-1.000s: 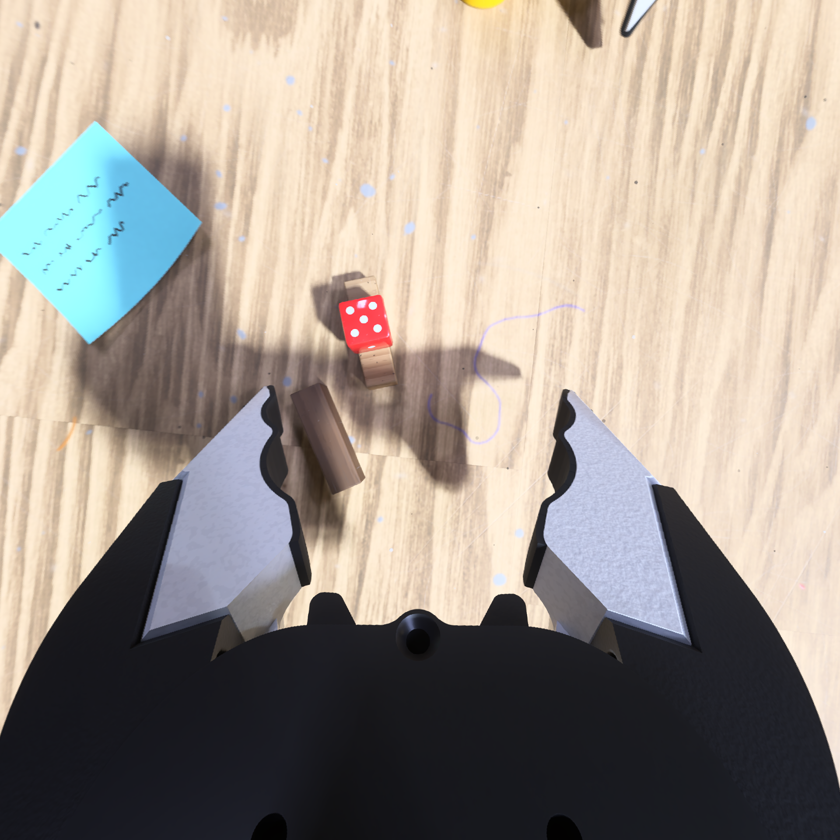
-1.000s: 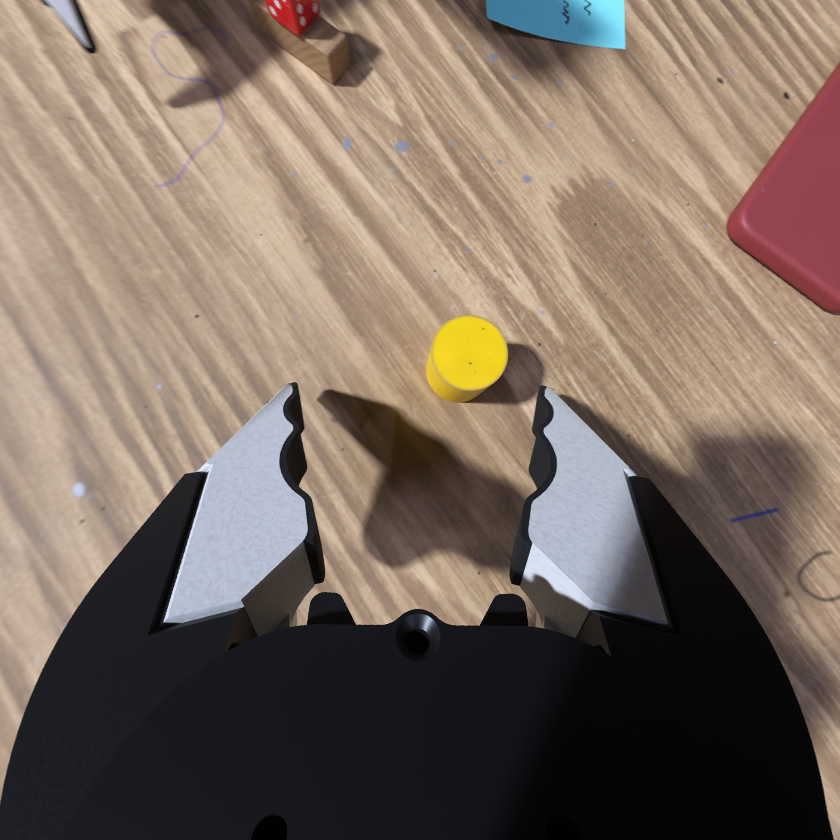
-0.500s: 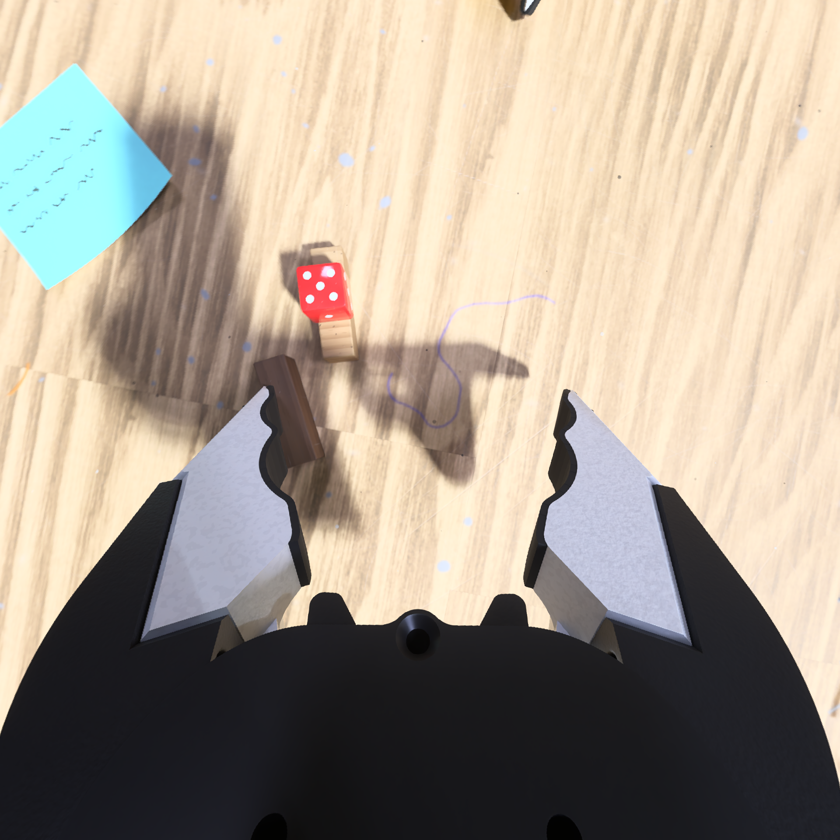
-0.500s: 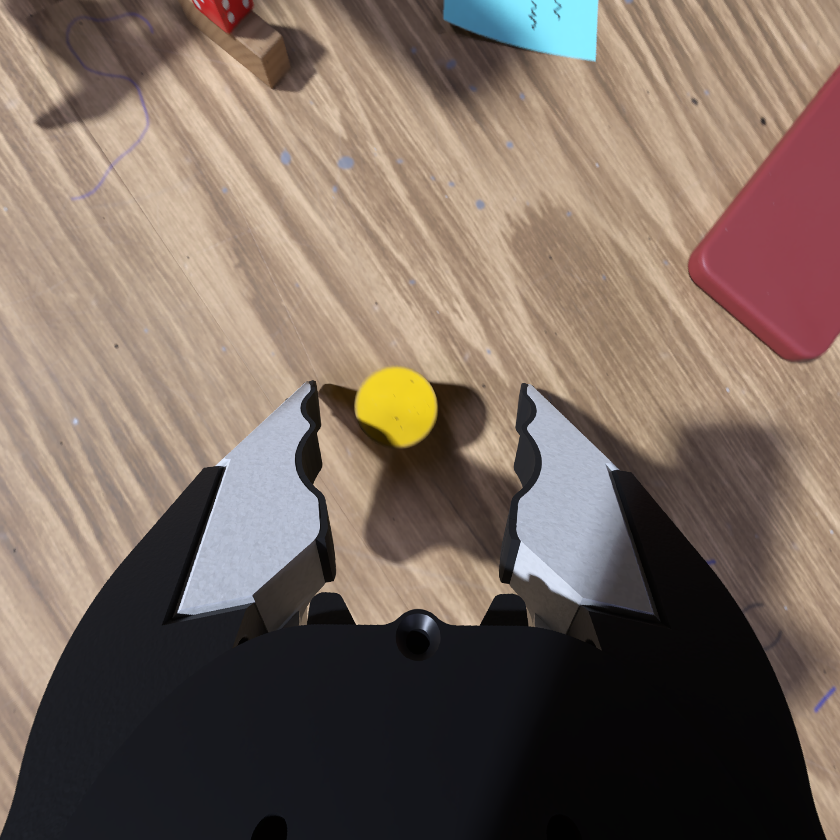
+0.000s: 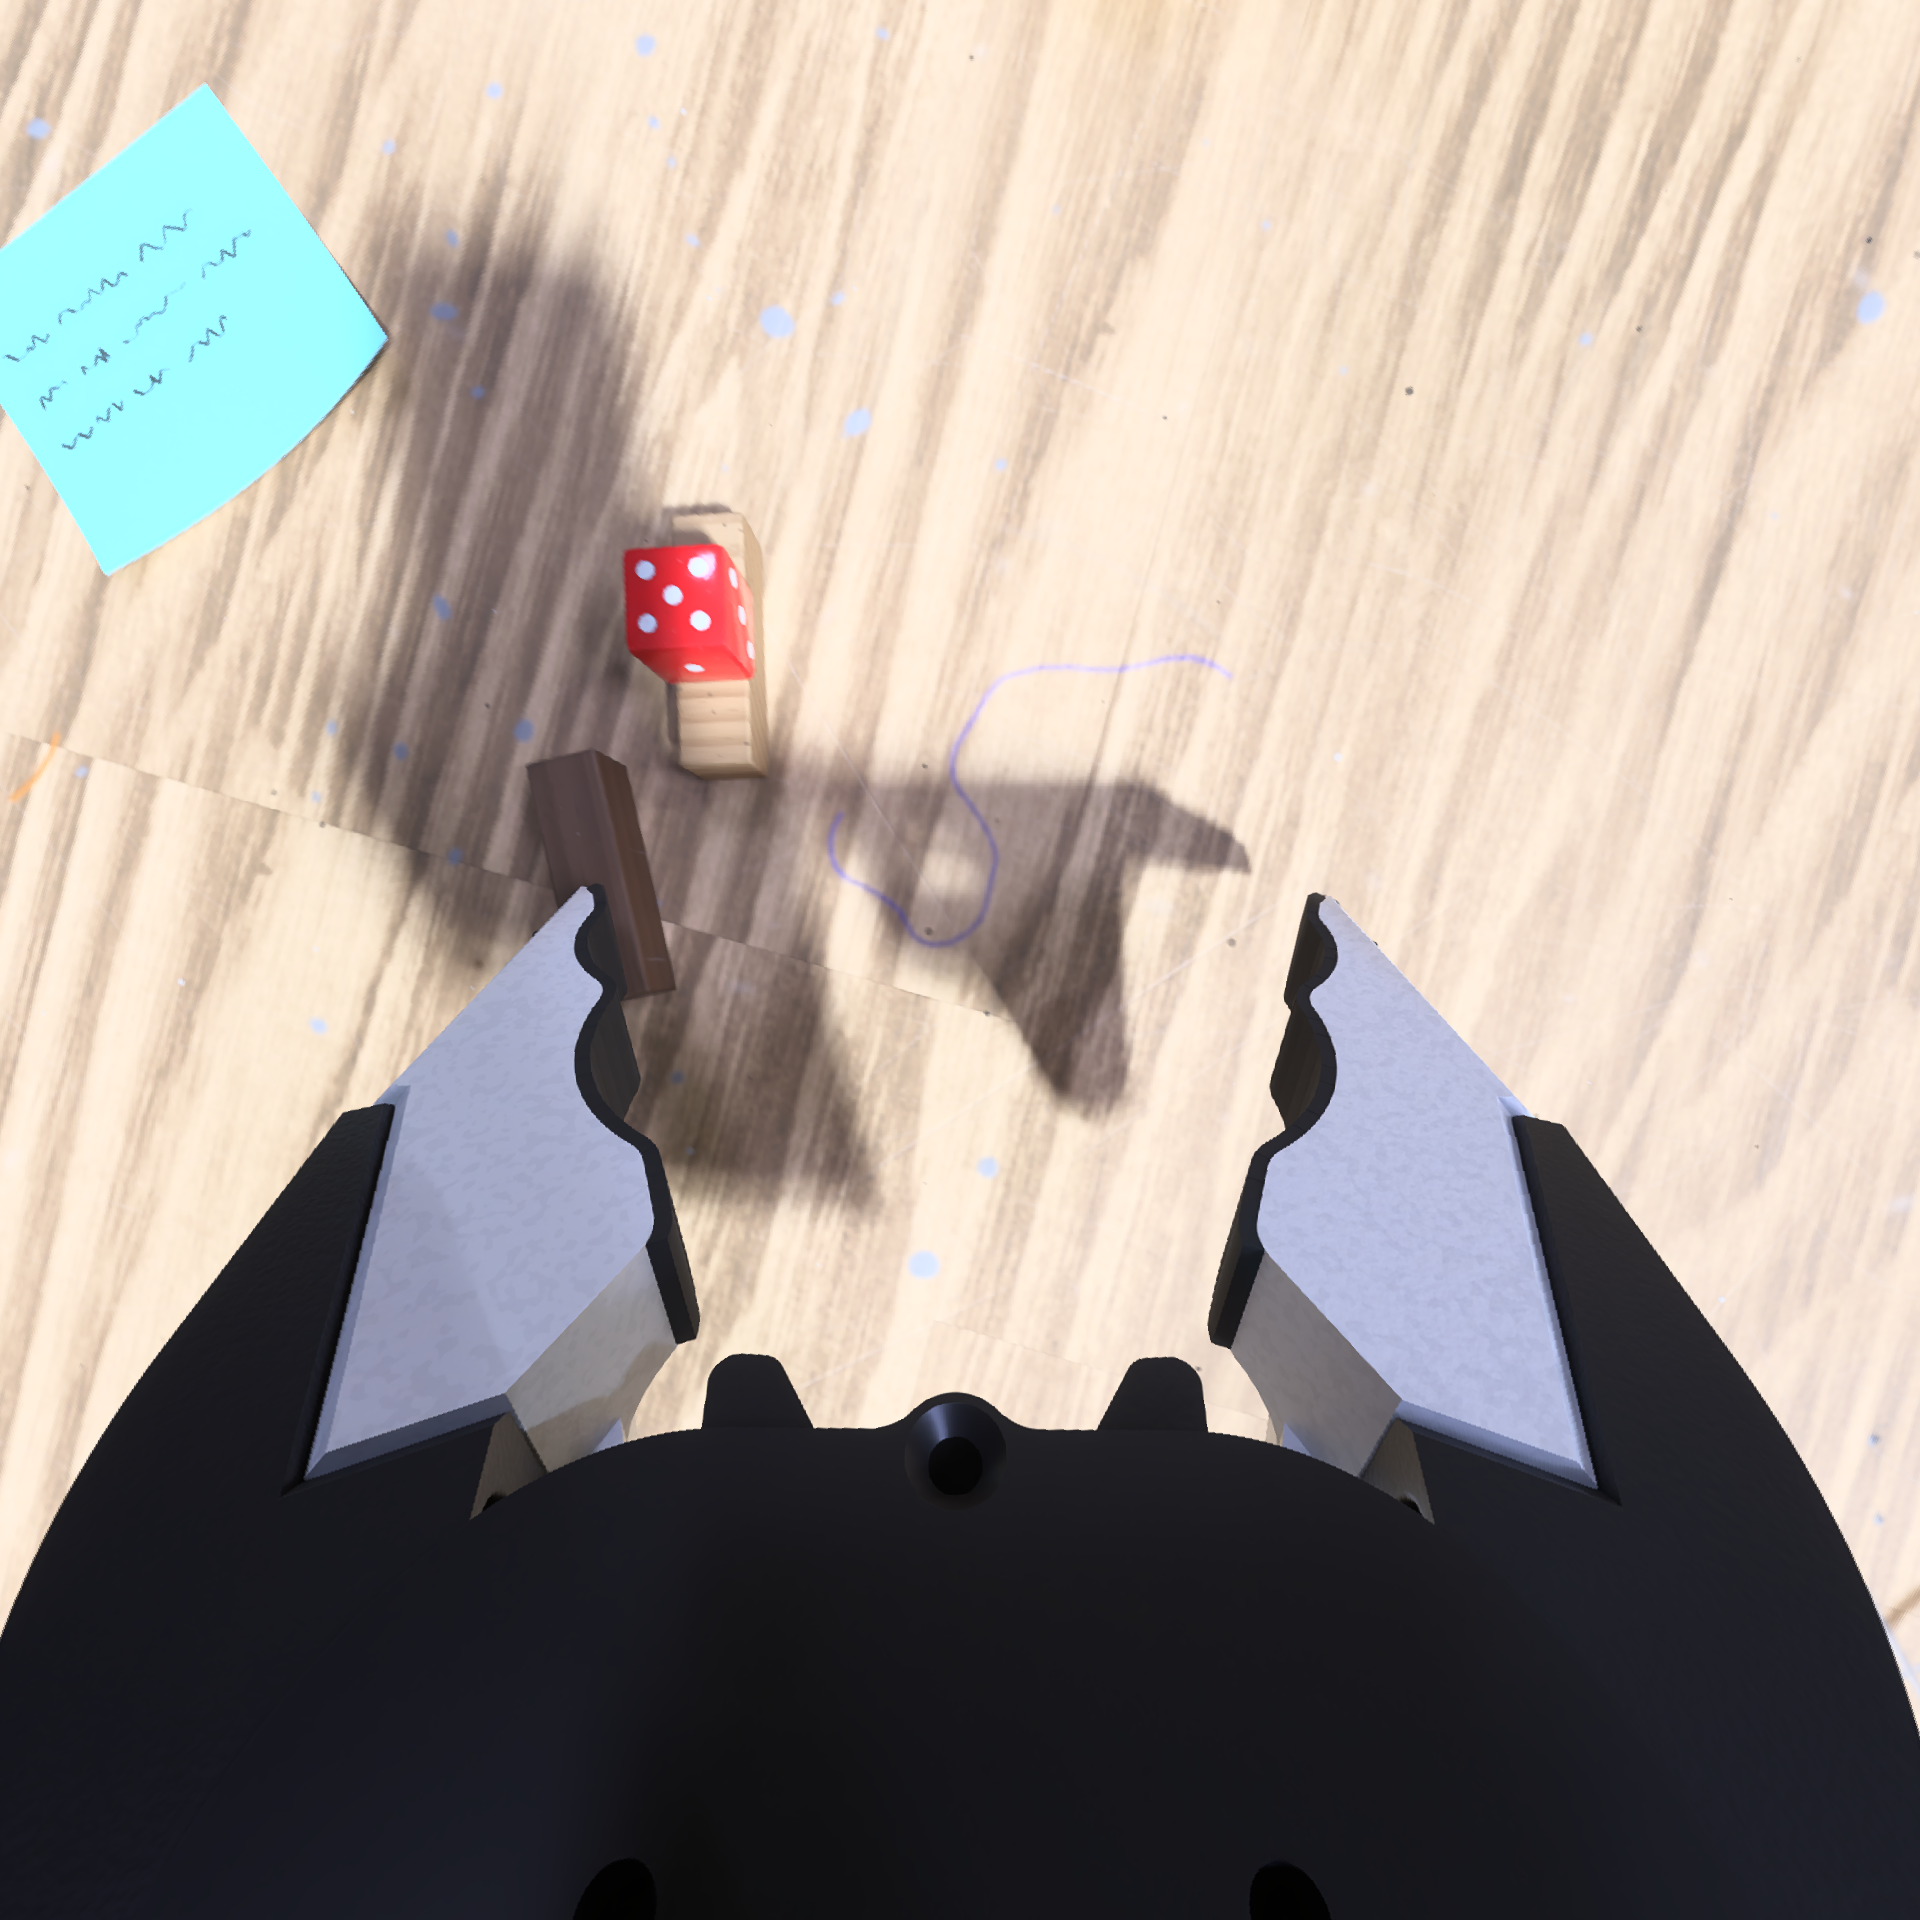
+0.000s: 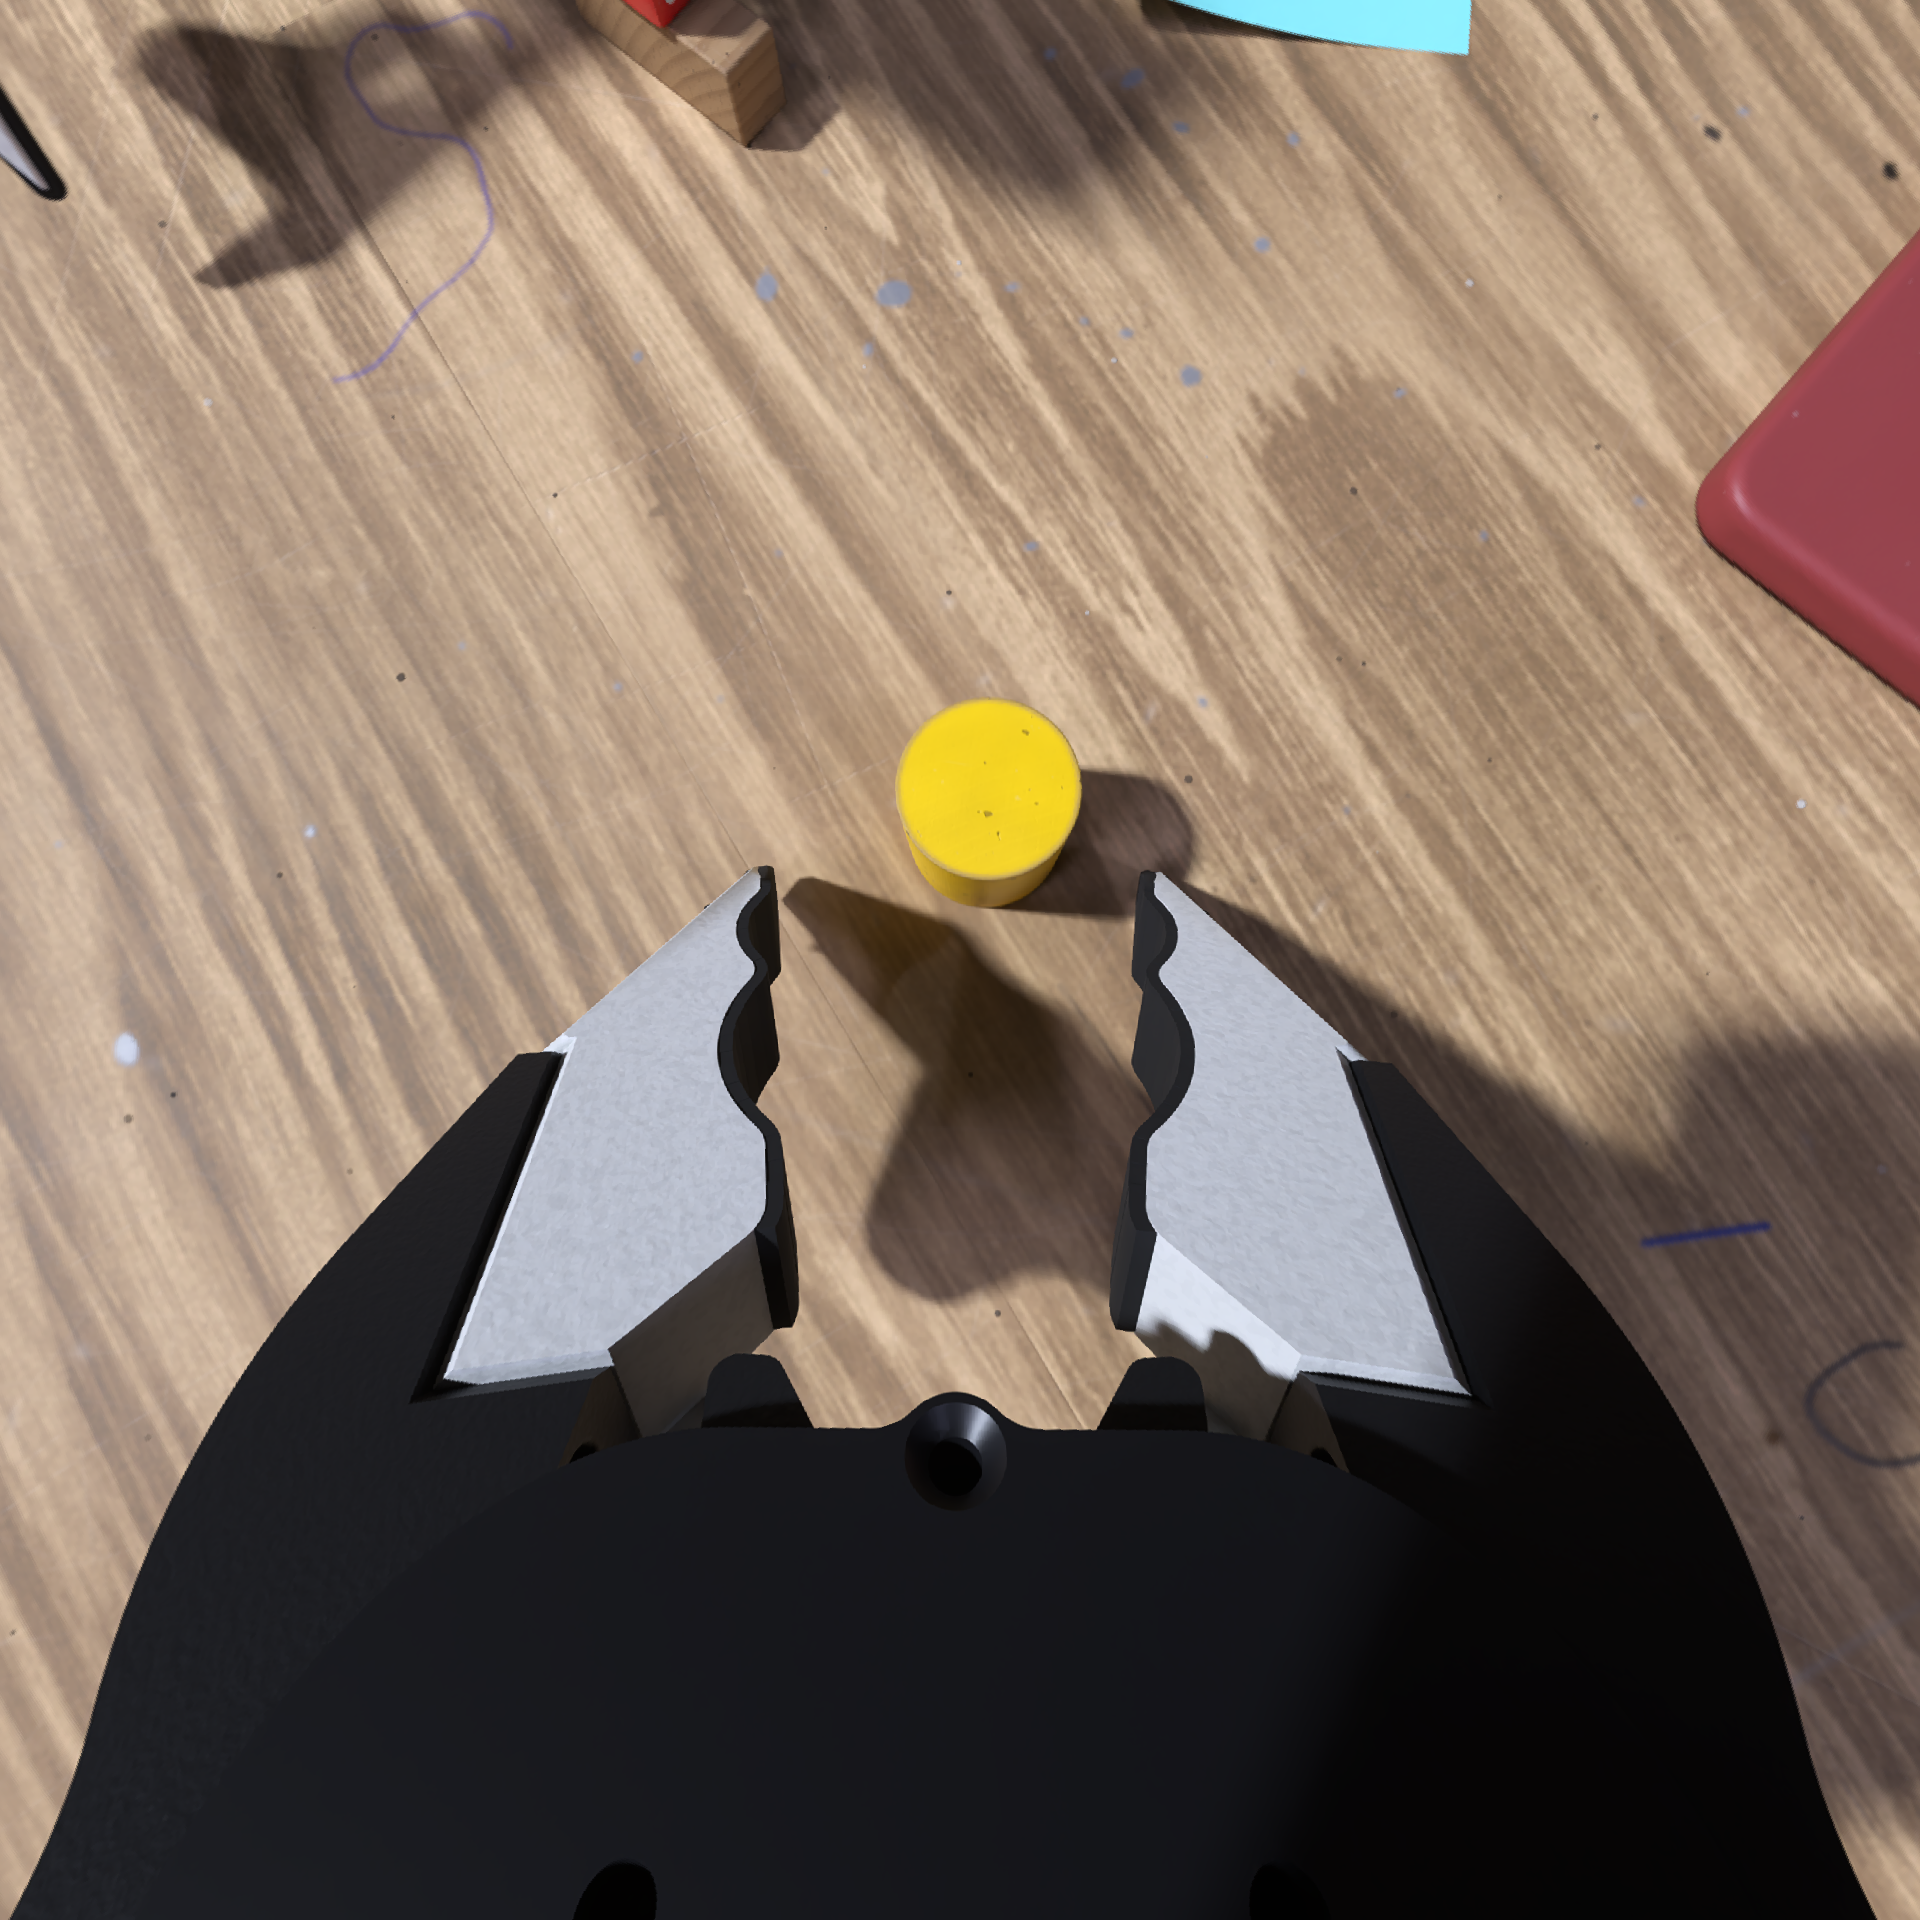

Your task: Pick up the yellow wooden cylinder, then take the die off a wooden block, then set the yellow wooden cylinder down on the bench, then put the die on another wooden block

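The yellow wooden cylinder (image 6: 987, 795) stands upright on the wooden bench (image 6: 520, 623), just beyond the fingertips of my right gripper (image 6: 956, 878). That gripper is open, its jaws partly narrowed, and holds nothing. The red die (image 5: 686, 613) sits on a light wooden block (image 5: 722, 732). A dark brown wooden block (image 5: 597, 847) lies next to it, partly hidden by my left gripper's left finger (image 5: 499, 1143). My left gripper (image 5: 951, 899) is wide open and empty, above the bench to the right of the blocks.
A cyan paper note (image 5: 177, 322) lies left of the die; its edge also shows in the right wrist view (image 6: 1330, 21). A flat dark red thing (image 6: 1849, 520) lies at the right. The light block (image 6: 717, 73) and the left gripper's fingertip (image 6: 26, 156) show far off.
My right gripper's jaws have narrowed, and the cylinder now shows beyond the fingertips instead of between them. My left gripper has drifted, so the die and blocks slid up and left in its view.
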Controlling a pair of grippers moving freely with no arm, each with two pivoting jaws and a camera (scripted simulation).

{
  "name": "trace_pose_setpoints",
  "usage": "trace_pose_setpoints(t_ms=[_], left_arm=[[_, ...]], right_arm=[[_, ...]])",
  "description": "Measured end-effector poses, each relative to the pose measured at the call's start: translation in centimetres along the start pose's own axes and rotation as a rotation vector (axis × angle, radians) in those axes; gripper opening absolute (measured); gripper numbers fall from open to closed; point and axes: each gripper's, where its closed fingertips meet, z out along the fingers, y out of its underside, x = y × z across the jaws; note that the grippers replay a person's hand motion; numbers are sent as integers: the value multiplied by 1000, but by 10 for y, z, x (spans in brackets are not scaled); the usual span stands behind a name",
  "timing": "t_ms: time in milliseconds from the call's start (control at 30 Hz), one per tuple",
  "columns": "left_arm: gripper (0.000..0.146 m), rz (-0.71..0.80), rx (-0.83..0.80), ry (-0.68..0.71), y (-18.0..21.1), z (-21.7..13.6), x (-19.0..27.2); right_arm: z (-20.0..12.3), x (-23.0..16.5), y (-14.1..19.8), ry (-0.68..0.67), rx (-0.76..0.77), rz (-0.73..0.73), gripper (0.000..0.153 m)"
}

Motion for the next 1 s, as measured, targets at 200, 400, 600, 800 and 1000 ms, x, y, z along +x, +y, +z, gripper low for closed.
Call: trace_pose_setpoints(t_ms=[200,400,600,800,1000], left_arm=[[119,27,-54,-64,8,-6,17],[109,-49,77,-6,-11,-33,6],[82,-131,108,10,-29,-20,-26],[53,-135,119,-12,-42,-5,-48],[40,-161,78,42,-45,13,-54]], right_arm=[[0,1,-10,55,20,-14,59],[-3,1,-15,22,56,61,51],[-1,4,-18,19,75,154,34],[0,5,-20,18,92,180,33],[1,5,-22,22,102,181,33]])
